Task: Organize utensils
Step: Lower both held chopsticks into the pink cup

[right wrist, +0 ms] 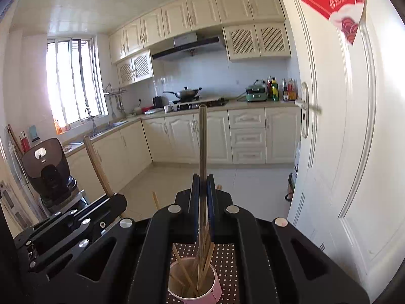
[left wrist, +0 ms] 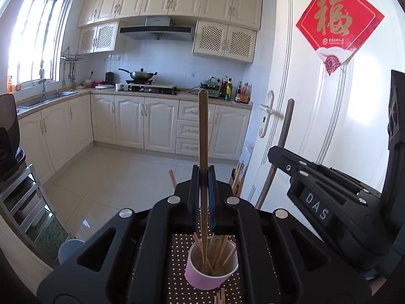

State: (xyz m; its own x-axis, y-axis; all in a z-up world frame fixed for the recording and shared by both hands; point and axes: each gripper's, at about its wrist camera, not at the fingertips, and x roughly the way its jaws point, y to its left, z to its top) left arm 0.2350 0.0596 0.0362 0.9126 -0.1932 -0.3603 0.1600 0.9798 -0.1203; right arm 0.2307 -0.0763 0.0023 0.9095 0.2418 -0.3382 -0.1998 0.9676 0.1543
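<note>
The left hand-held gripper (left wrist: pixel 203 177) is clamped on one upright chopstick (left wrist: pixel 203 131) whose lower end reaches into the pink paper cup (left wrist: pixel 211 266). The right hand-held gripper (right wrist: pixel 203 185) is likewise clamped on a darker chopstick (right wrist: pixel 202 136) standing over the same cup (already holding several chopsticks) on the dotted mat (left wrist: pixel 177 278) of the table
</note>
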